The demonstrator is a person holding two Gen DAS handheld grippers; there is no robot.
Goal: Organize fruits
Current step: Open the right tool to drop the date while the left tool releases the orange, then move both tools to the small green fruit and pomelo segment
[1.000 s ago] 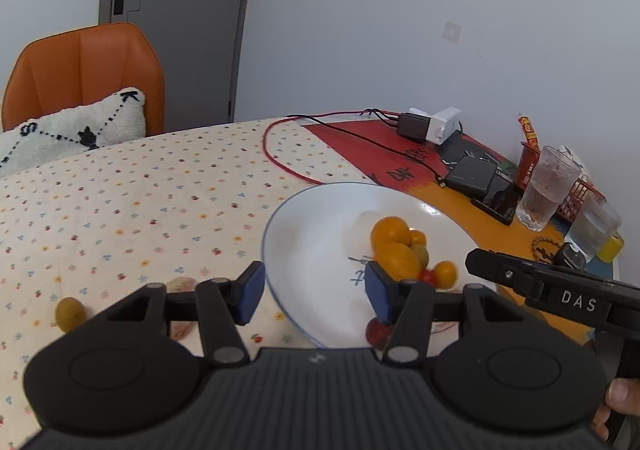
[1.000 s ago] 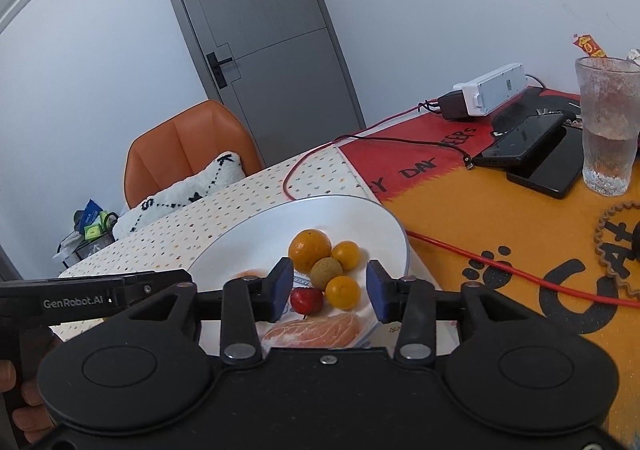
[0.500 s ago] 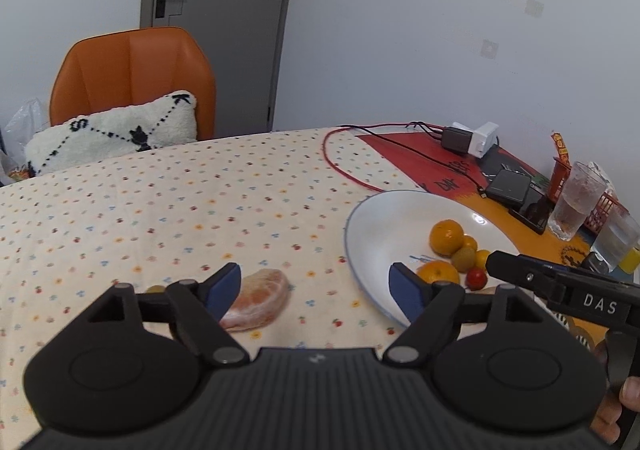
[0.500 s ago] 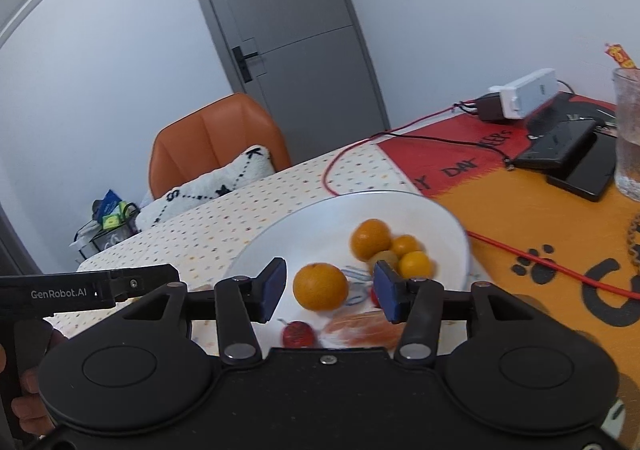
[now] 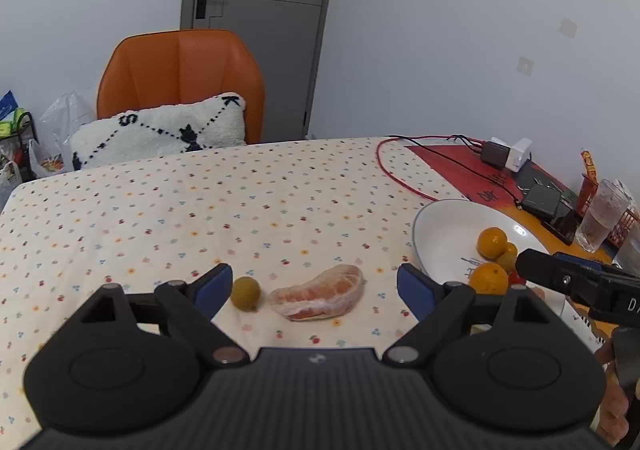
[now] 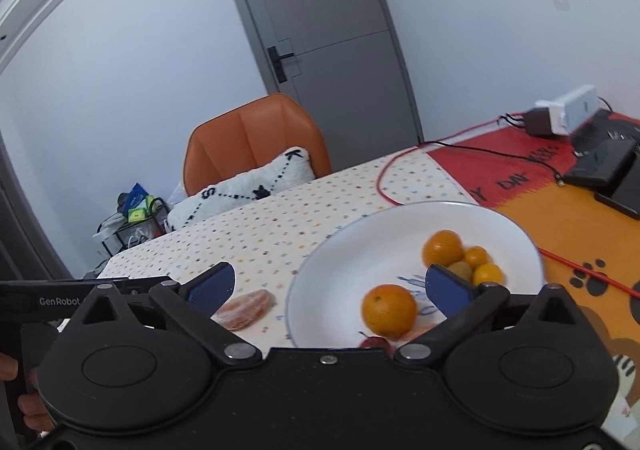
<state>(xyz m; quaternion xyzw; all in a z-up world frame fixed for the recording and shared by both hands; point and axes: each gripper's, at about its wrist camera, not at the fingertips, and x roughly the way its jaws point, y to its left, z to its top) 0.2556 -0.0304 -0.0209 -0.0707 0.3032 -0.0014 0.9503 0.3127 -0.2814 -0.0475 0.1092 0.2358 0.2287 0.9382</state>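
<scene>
A peeled pomelo segment (image 5: 318,298) and a small green fruit (image 5: 246,292) lie on the dotted tablecloth. My left gripper (image 5: 316,286) is open, its fingers on either side of both, just above the cloth. A white plate (image 6: 384,226) holds several oranges and small fruits; a loose orange (image 6: 389,310) lies near its front. My right gripper (image 6: 328,286) is open and empty over the plate's left rim. The segment also shows in the right wrist view (image 6: 245,308). The plate (image 5: 444,234) is at the right in the left wrist view.
An orange chair (image 5: 180,85) with a white cushion (image 5: 160,129) stands behind the table. A red cable (image 5: 396,177), chargers (image 5: 508,151), phones (image 5: 544,199) and a glass of water (image 5: 602,215) sit on the orange mat at the right.
My left gripper swung left from the plate and now brackets the pomelo segment and green fruit. My right gripper opened wider and an orange now lies loose in the plate.
</scene>
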